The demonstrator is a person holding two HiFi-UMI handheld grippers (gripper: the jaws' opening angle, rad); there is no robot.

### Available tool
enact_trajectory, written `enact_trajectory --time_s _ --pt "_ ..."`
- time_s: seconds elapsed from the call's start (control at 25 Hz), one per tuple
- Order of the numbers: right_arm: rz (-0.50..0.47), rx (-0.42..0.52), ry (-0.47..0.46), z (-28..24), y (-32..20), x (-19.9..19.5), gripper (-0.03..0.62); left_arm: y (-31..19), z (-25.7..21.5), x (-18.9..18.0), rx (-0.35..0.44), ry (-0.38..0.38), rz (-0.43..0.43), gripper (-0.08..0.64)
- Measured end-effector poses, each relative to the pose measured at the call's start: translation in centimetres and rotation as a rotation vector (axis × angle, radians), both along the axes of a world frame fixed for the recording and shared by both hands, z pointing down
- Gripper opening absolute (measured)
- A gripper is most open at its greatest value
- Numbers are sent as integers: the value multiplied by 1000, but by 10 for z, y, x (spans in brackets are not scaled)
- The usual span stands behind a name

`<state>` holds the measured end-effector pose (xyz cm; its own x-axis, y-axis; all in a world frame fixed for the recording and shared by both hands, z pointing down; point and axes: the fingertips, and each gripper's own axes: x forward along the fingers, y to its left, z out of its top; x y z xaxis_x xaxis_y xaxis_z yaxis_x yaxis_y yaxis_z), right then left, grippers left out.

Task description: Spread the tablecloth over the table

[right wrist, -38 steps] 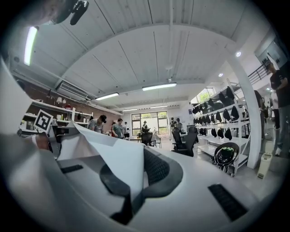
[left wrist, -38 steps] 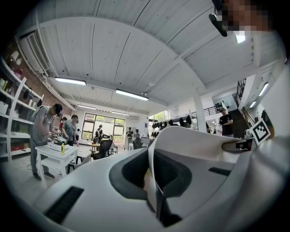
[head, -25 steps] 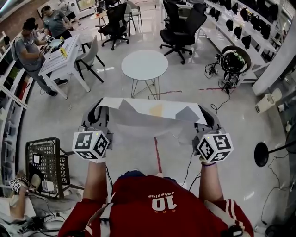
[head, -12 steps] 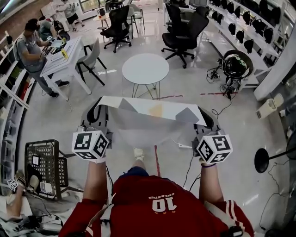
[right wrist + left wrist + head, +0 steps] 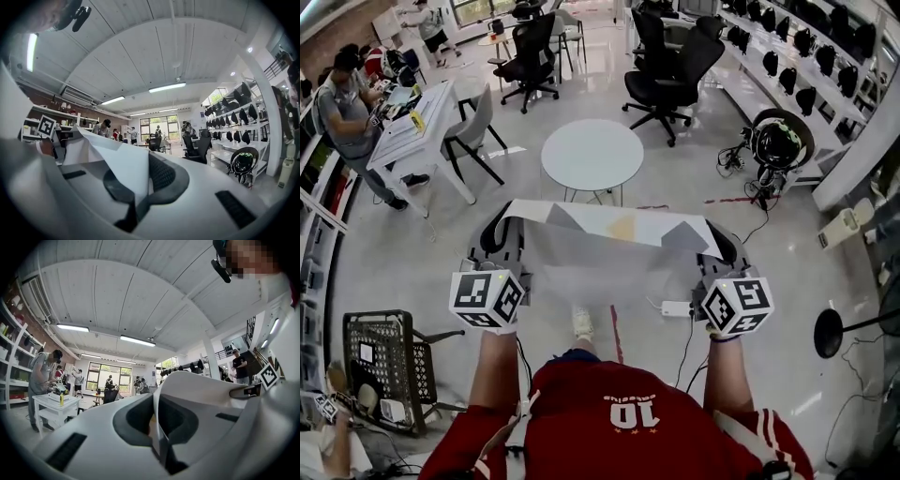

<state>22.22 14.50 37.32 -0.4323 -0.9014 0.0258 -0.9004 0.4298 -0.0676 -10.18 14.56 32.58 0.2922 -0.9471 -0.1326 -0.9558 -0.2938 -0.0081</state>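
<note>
Tablecloth, clamped tight by left gripper and right gripper, has come nearer the round table.

You are standing in an open lab-like office. Ahead of your jaws a round white table is sitting on a glossy floor. Black office chairs are parked beyond it, people are working at a white desk far left, and dark headgear is lining shelves far right.

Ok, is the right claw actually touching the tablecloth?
Touching. The right gripper view shows the right claw shut on a corner of the tablecloth, whose white fabric stands up from between its jaws.
</note>
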Motion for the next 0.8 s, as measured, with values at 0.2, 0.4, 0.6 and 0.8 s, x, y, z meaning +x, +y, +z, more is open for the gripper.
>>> enact_trajectory --time_s 0.2,0.4,0.6,0.8 --pt "11 3 16 -10 -62 -15 15 -65 -7 -15 7 0 11 9" --pt "31 4 21 -27 -122 -27 15 -127 -22 -28 10 0 28 9" --pt "48 46 27 -53 -175 -47 17 -183 -46 -48 48 7 37 9" --pt "77 85 19 -78 -227 -70 15 -240 -70 -70 79 8 56 9"
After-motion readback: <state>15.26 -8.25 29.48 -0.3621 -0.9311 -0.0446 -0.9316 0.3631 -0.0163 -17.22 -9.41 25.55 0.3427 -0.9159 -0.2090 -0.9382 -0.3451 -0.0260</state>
